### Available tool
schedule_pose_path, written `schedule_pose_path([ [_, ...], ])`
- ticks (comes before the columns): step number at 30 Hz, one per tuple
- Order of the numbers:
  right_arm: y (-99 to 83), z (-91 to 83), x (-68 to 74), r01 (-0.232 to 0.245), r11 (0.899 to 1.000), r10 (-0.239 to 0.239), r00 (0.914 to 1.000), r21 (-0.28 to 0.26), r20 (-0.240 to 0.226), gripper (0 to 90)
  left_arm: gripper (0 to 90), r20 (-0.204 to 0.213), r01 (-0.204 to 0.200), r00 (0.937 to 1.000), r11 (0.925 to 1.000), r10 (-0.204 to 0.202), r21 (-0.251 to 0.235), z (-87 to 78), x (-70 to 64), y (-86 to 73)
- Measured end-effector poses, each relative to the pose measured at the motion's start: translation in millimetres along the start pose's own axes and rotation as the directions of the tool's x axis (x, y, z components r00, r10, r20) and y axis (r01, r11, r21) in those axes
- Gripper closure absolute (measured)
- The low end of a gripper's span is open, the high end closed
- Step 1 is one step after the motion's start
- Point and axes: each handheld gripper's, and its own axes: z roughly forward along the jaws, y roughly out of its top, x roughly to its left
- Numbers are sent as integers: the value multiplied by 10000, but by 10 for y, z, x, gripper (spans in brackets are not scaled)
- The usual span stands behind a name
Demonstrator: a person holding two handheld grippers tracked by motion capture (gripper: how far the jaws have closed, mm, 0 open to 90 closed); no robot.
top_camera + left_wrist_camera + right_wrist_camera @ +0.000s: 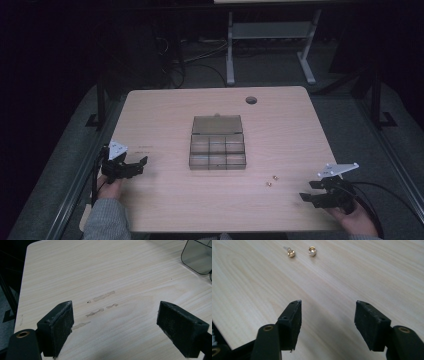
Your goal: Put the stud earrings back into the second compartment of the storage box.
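A clear plastic compartment box [217, 149] sits mid-table with its lid laid open behind it; a corner of that box [198, 256] shows in the left gripper view. Two small gold earrings [271, 180] lie on the wood to the right of the box's front, and appear as one gold earring [291, 252] and a second gold earring [312, 251] ahead of the right jaws. My left gripper [134, 164] rests at the table's left edge, open and empty, as seen up close [115, 323]. My right gripper [309, 191] is open near the front right corner, also empty [328, 315].
The wooden table [165, 115] has a round cable hole [251, 100] at the back right. Faint scuff marks [100, 305] mark the wood ahead of the left jaws. A white desk frame [270, 35] stands on the floor beyond the table.
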Motion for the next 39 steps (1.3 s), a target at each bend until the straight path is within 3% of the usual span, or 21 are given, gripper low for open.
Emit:
schedule_pose_path([
  [19,257,80,159,705,9956,-728,9967,623,357,394,138,-4,-64,10000,10000,64,0,14,-1,7],
  [28,426,110,151,946,9937,-957,9953,600,156,451,138,-37,-95,9999,9999,95,-49,27,3,10],
  [39,702,242,190,1294,9866,-1305,9914,989,45,517,138,-45,-176,9998,9998,176,5,30,6,11],
])
